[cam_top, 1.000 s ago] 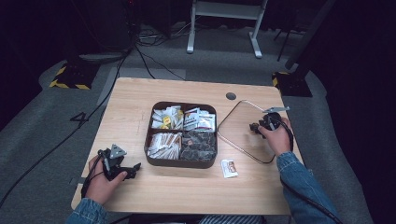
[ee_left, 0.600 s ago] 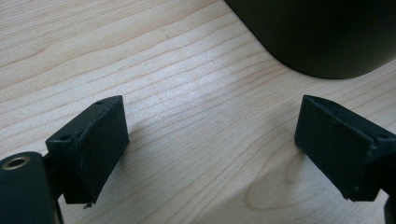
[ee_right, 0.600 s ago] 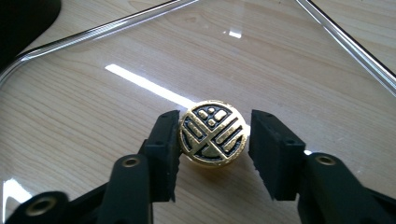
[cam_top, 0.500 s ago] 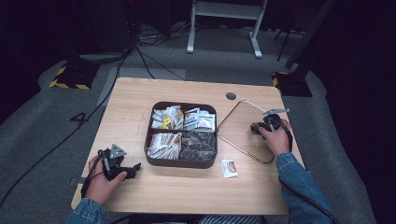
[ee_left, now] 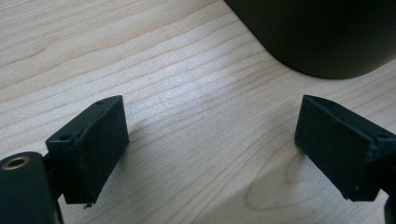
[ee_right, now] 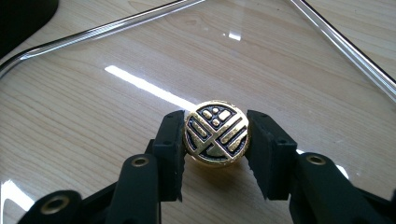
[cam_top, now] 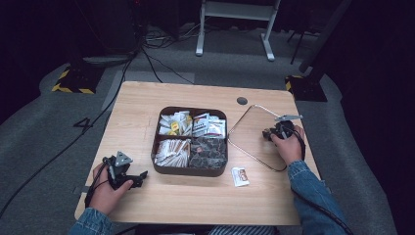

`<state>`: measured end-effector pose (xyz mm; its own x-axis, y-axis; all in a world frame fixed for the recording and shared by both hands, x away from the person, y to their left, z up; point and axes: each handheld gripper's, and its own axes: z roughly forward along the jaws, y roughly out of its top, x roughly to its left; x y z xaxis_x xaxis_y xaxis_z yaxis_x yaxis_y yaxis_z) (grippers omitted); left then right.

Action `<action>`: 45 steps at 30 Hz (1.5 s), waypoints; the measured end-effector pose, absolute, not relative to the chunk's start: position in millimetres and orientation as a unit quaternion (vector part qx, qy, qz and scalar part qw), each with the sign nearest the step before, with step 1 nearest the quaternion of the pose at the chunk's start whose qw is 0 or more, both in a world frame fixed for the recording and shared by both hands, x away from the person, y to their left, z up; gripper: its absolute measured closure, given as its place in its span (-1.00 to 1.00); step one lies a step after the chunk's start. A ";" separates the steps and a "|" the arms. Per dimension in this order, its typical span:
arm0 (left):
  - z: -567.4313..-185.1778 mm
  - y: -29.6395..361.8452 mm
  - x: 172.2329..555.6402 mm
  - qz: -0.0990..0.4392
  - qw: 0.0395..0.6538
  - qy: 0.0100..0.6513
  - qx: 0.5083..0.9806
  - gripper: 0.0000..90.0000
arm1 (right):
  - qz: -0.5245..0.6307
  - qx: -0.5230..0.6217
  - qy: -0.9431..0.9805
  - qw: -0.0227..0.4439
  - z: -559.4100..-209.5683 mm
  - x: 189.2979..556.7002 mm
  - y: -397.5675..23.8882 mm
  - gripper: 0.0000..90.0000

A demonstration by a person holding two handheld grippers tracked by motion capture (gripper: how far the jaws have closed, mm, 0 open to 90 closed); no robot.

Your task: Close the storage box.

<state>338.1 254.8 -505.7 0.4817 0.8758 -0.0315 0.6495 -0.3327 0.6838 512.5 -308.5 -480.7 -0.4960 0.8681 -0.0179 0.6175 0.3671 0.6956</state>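
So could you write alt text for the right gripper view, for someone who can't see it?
Black tongs closed on a round gold knob with a black pattern, set on a clear glass lid lying on a wooden table.

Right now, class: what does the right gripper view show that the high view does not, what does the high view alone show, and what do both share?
Right gripper view alone: the gold knob with its black pattern, clamped between the right gripper jaws. High view alone: the tray with four compartments of packets, a loose packet, the left gripper and both hands. Both: the glass lid lying on the table.
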 end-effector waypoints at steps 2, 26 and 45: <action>-505.8 254.7 338.1 0.175 0.324 0.478 0.797 -0.78 | 0.322 0.462 0.803 0.195 -480.0 512.0 -309.5 0.32; -505.8 254.7 338.1 0.175 0.324 0.478 0.797 -0.78 | 0.360 0.450 0.793 0.197 -435.1 500.2 -316.5 0.32; -505.5 254.7 337.5 0.176 0.322 0.478 0.798 -0.77 | 0.394 0.409 0.800 0.195 -397.5 491.4 -297.0 0.32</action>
<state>337.5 254.7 -505.5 0.4803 0.8766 -0.0282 0.6501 -0.3343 0.6824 491.4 -297.0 -397.5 -0.5893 0.8078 0.0109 0.5010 0.3548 0.7894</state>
